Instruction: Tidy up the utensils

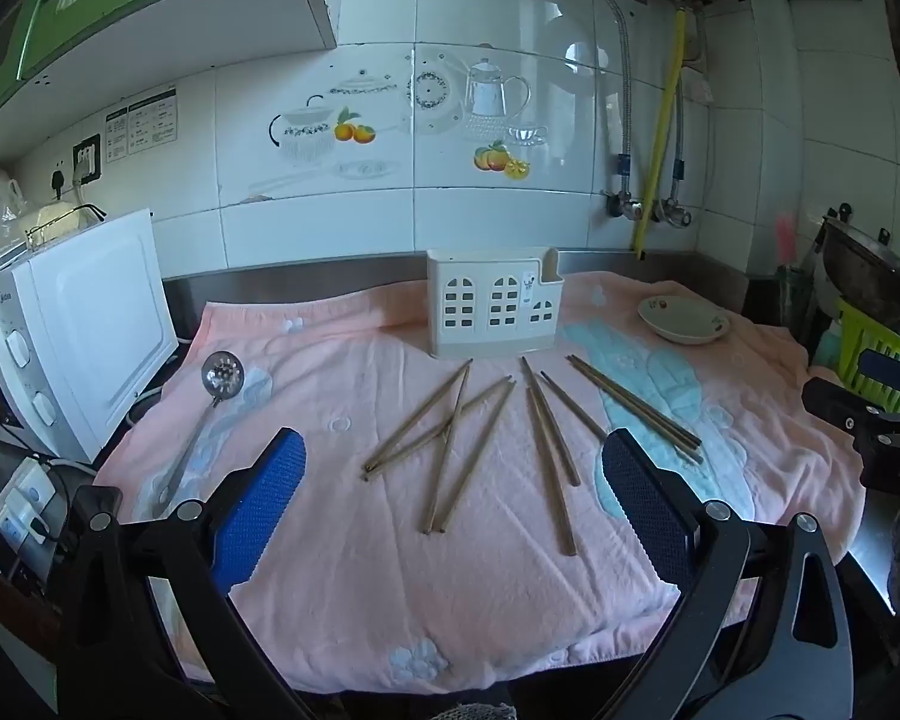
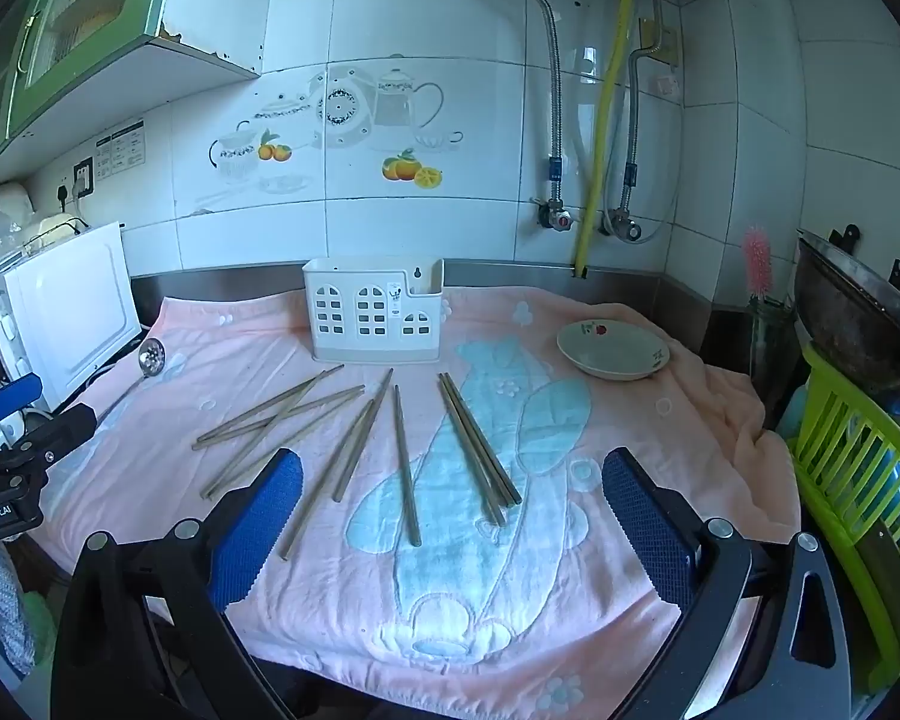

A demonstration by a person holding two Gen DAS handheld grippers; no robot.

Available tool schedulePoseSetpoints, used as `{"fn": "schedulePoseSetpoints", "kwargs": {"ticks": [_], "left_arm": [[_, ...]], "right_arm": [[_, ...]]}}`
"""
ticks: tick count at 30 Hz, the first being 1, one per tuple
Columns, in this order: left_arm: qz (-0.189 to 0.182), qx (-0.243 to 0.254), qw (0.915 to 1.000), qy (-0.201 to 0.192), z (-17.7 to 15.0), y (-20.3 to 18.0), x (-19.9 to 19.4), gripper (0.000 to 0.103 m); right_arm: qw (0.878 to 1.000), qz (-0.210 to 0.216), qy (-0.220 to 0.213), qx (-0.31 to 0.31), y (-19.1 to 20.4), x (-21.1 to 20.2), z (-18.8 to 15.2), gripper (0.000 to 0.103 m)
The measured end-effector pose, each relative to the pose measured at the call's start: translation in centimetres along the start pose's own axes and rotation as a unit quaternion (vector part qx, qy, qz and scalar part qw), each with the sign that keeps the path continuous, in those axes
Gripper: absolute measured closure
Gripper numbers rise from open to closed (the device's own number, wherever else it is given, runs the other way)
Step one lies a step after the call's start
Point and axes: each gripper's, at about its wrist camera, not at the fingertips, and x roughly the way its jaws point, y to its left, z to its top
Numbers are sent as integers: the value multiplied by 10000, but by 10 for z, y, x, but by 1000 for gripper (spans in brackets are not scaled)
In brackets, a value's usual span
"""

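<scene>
While both sets of jaws stood wide and empty above the near edge of the pink towel [image 2: 720, 420], the chopsticks [image 1: 450, 450] lay loose on it, fanned out, their long axes running from the near side toward the white holder [image 1: 493, 303] at the back; bare towel lay between left gripper [image 1: 450, 462], right gripper [image 2: 450, 480] and the sticks
</scene>
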Motion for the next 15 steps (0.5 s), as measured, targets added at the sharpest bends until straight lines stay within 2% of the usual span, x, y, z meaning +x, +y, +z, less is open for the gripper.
{"fn": "schedulePoseSetpoints", "kwargs": {"ticks": [15], "left_arm": [[-17, 76, 10000, -34, 2, -5, -4, 5]], "right_arm": [[10000, 24, -23, -14, 2, -3, 0, 6]]}}
